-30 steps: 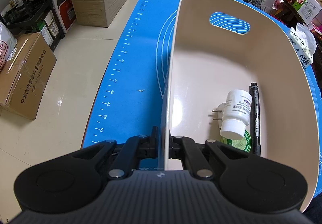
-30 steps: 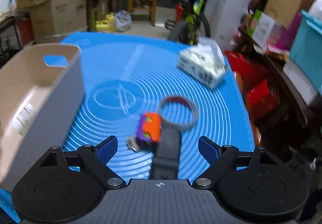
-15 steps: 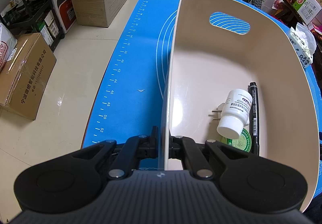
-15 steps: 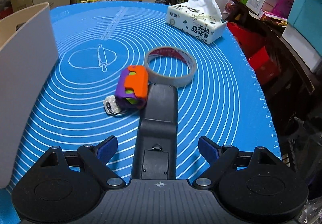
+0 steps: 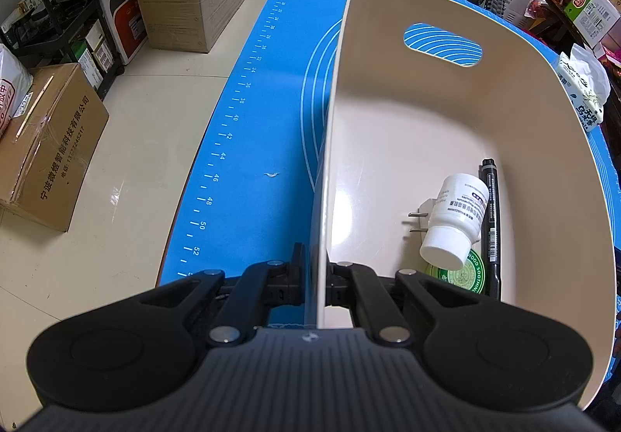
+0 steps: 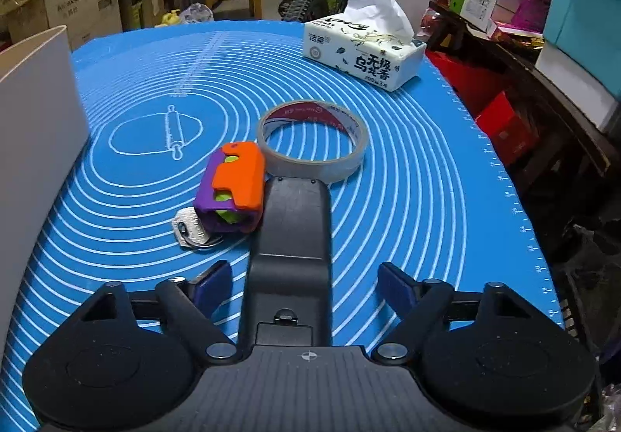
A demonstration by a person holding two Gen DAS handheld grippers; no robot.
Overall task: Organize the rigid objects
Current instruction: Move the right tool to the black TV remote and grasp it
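Note:
My left gripper is shut on the near left wall of a beige bin. In the bin lie a white pill bottle, a black marker, a white plug and a green round tin. My right gripper is open, low over the blue mat, with a black remote lying between its fingers, not gripped. An orange and purple toy, a key and a tape roll lie just beyond. The bin wall stands at the left.
A tissue pack sits at the far right of the mat. The mat's left edge drops to the floor, with cardboard boxes beside it. Shelves and clutter line the right side.
My right gripper moved down and forward so the remote now lies between its open fingers. The pill bottle rolled slightly in the bin. The left gripper kept still.

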